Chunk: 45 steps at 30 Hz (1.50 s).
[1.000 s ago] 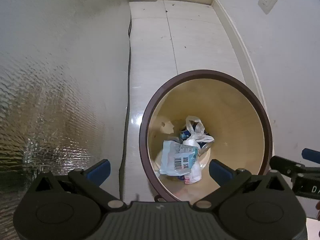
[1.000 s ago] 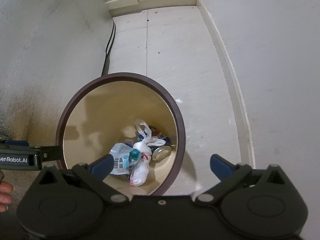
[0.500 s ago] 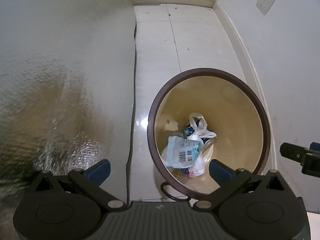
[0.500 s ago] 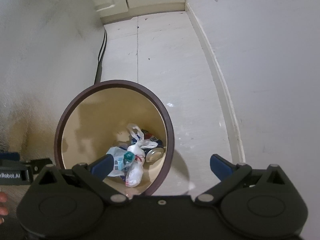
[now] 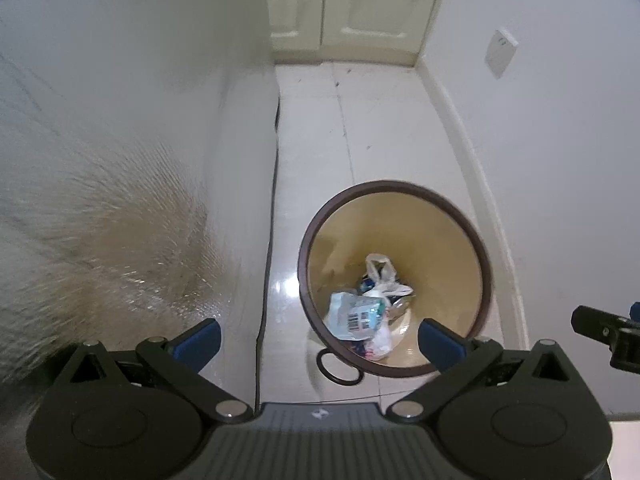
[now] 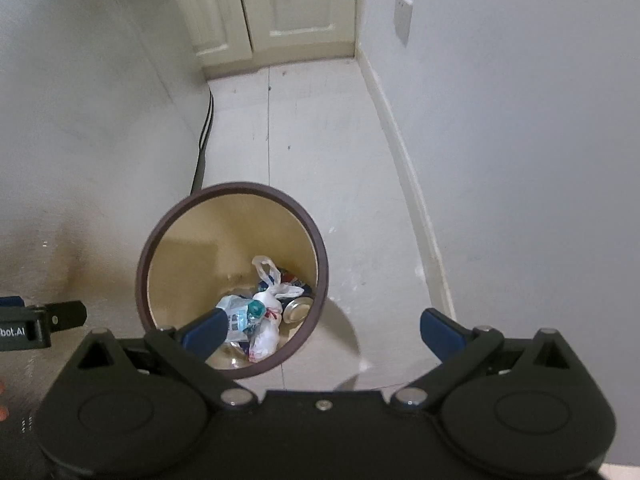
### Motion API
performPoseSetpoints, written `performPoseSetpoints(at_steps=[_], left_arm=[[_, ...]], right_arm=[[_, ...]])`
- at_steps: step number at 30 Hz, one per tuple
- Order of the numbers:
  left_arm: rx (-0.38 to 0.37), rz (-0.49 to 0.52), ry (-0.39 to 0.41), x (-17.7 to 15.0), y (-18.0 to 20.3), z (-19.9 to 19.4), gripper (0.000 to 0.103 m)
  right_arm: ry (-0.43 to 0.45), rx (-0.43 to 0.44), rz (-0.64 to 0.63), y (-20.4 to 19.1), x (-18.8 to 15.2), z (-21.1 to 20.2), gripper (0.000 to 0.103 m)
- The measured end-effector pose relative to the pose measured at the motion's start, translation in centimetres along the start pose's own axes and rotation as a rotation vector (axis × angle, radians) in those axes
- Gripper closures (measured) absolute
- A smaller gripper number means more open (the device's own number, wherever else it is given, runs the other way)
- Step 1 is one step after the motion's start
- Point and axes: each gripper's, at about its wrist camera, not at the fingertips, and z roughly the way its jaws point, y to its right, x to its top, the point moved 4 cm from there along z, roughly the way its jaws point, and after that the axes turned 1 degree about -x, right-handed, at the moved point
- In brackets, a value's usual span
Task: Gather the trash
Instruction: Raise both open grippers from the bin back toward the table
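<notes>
Above the floor: bin [image 5: 394, 280] holding bag [image 5: 382, 276], wrapper [image 5: 352, 316], can [image 6: 298, 309]. Left gripper [image 5: 320, 338] and right gripper [image 6: 322, 328] wide, empty. Step: deposit apparently done; next, find more trash.

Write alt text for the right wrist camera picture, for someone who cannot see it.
A round brown-rimmed trash bin stands on a pale tiled floor, holding a knotted white plastic bag, a metal can and wrappers. The open, empty right gripper hangs above it.
</notes>
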Motion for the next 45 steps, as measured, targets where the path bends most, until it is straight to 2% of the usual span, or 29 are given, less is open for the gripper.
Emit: performPoseSetpoints(at_steps=[8,19,25,31,35,40,45], left_arm=[[-0.045,0.004,0.113,-0.9,1.1,-7.9,0.0],[-0.118,0.029,0.368,-0.3,2.3,-20.9,0.0],[-0.127,0.05,0.486,-0.5,2.8,-27.5,0.0],[-0.101,0.09,0.587,-1.0,2.4,-33.9,0.0],[-0.078,0.097,0.657,-1.6,1.0,-38.6,0.0],[-0.054,0.119,0.735,-2.9,-1.6,-43.6,0.0],[-0.007,0.137,0.774,-3.4,-4.8,-46.9,0.0]], right_arm=[[0.117,0.005,0.015,0.8,-1.0,-8.1,0.0],[0.355,0.004,0.029,1.0,-0.7,-21.4,0.0],[0.484,0.023,0.024,0.4,-0.2,-28.1,0.0],[0.602,0.042,0.003,-0.9,-0.1,-34.3,0.0],[0.656,0.07,0.0,-2.0,0.2,-37.0,0.0],[0.701,0.107,-0.059,-4.6,-0.1,-39.4,0.0],[0.709,0.165,-0.097,-7.6,-0.2,-40.6,0.0]])
